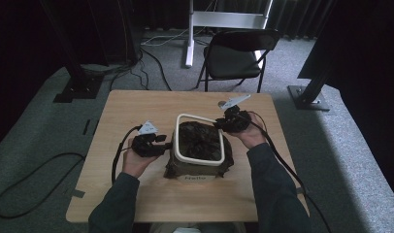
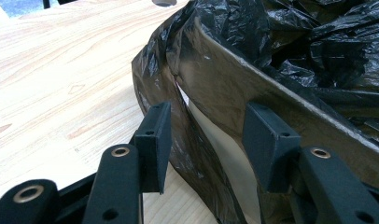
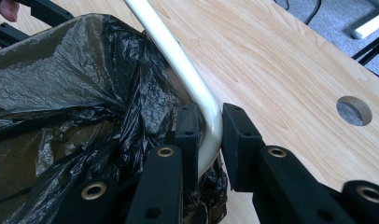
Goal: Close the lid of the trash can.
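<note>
One bin, one black liner bag inside it, one white rim frame, two grippers, one folding chair beyond the surface.

Bin upright between the two grippers, mouth facing up, long axis running from the near edge of the surface toward the far edge. Frame tilted: far end raised, near end low on the bin.

Right gripper closed on a rounded corner of the frame, one pad on either side of the white bar, liner bunched just inside the inner pad. Left gripper with jaws apart, straddling the bin wall and its plastic skirt; outer pad clear of the plastic, contact at the inner pad hard to judge.

Bin's bottom hidden under crumpled liner. Label on the near wall too blurred to read with certainty. Person's body cut off at the bottom of the high view. Round hole in the surface beside the right gripper, partly cropped in the left gripper view.
</note>
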Tool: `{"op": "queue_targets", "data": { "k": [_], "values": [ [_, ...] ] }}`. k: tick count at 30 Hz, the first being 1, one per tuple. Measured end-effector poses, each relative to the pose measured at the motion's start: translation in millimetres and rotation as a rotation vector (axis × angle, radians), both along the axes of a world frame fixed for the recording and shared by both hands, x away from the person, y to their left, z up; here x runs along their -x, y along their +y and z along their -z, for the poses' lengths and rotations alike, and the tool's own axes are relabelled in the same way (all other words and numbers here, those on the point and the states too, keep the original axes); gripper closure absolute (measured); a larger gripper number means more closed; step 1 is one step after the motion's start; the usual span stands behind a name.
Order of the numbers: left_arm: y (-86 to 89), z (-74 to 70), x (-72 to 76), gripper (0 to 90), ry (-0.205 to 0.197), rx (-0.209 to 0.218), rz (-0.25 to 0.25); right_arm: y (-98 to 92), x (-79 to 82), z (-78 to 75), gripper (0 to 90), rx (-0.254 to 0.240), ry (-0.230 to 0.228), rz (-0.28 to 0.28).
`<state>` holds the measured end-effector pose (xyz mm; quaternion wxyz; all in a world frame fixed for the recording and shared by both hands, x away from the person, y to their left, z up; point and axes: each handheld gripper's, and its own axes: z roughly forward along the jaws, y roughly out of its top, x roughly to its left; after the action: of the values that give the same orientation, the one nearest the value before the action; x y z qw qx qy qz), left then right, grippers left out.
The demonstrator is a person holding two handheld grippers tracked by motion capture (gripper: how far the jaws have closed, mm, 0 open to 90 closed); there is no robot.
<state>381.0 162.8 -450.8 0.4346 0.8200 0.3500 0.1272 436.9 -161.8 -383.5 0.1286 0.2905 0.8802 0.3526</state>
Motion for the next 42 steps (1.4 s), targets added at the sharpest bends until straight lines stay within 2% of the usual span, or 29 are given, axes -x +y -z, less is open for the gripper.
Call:
{"op": "queue_targets", "data": {
  "k": [42],
  "values": [
    [0.9,-0.2,0.0,52.9,0.002,0.01,0.001,8.0,-5.1,11.1,79.3,0.021,0.03,0.006]
  ]
}}
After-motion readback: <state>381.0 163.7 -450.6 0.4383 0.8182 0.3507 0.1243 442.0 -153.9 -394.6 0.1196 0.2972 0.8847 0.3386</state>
